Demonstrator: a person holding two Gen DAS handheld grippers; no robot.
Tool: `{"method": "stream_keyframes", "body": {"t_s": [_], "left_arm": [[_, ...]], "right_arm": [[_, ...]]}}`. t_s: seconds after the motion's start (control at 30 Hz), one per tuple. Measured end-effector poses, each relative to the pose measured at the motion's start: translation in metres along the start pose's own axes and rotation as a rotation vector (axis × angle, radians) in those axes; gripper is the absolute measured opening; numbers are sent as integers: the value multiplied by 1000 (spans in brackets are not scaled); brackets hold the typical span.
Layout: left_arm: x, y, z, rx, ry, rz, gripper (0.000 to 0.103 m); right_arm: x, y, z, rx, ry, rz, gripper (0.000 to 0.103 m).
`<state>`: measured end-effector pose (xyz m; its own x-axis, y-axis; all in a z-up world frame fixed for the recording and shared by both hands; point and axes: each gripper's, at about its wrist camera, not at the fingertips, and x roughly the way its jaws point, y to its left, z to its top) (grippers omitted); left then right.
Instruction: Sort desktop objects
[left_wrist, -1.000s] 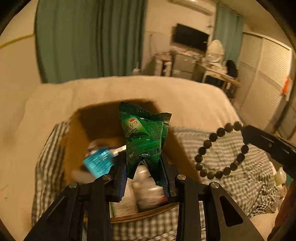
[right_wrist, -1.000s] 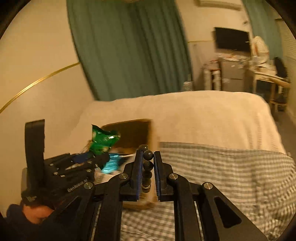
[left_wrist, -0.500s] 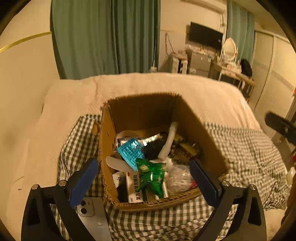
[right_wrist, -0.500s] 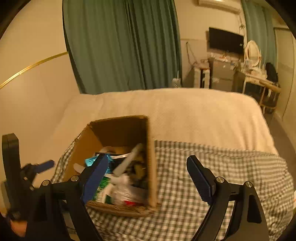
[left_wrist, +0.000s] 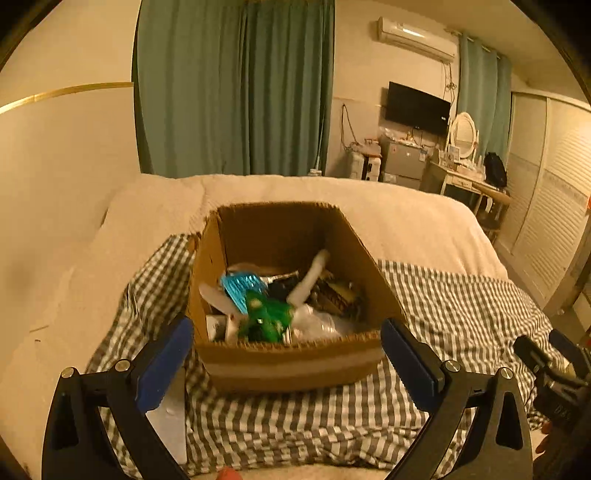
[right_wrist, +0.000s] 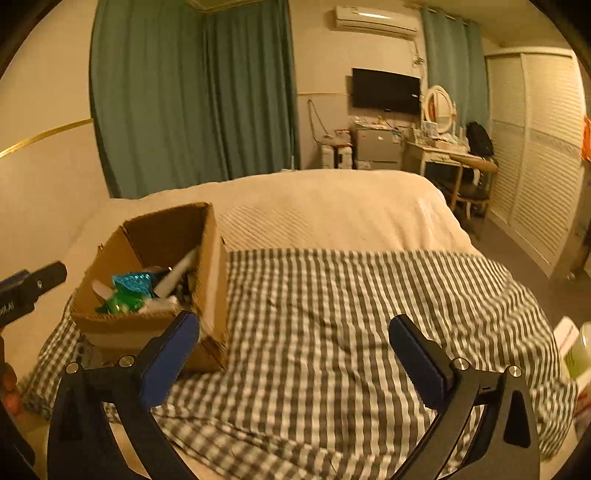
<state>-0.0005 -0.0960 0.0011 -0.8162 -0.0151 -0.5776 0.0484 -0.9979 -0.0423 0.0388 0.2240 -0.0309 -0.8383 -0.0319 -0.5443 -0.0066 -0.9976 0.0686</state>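
1. Where the left claw (left_wrist: 286, 356) hangs nearest, its blue pads are spread wide and grasp nothing.
2. The right claw (right_wrist: 293, 356) is likewise released and still widening, with only checked cloth (right_wrist: 332, 295) between its pads.
3. Just beyond the left claw, the cardboard box (left_wrist: 291, 358) sits on that cloth on the bed (right_wrist: 325, 206).
4. Inside lie a green packet (left_wrist: 266, 319), a blue packet (left_wrist: 242, 286) and a white tube (left_wrist: 308, 284).

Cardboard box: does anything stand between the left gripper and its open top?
Nothing visible does. The cardboard box stands straight ahead of the open, empty left gripper, top uncovered; only checked cloth lies between them.
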Motion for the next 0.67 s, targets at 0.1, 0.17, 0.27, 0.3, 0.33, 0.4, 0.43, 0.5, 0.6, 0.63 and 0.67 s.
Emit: {"method": "stream_keyframes", "body": {"t_s": [0.1,0.17,0.27,0.3,0.33,0.4,0.43,0.5,0.6,0.63,0.67], "left_arm": [[-2,-1,-5,-17,9,-13,103],[-3,-3,-4,-12,5,-23,103],[-4,-8,-3,19,-2,-1,103],[-3,-10,-3,24,1,10,103],[-2,-10,-4,21,6,10,103],[2,-8,-5,-1,24,0,103],[3,-6,-6,-21,24,1,103],[2,-3,-8,-52,10,-8,103],[4,-6,-10,-38,25,2,103],[4,-7,-11,-23,21,5,103],[4,-9,-12,-9,18,7,103]], "right_arm": [[-4,-9,-4,29,-3,2,102],[-14,-14,-6,48,-18,3,102],[-18,-19,-8,69,-30,5,102],[-17,-20,-9,73,-28,3,102],[-16,-20,-11,74,-25,3,102],[-11,-21,-16,77,-6,2,102],[-9,-21,-18,78,1,-1,102],[-5,-18,-23,75,16,-4,102],[-3,-12,-27,45,23,-7,102],[-3,-10,-28,35,22,-8,102],[-3,-7,-29,25,22,-5,102]]}}
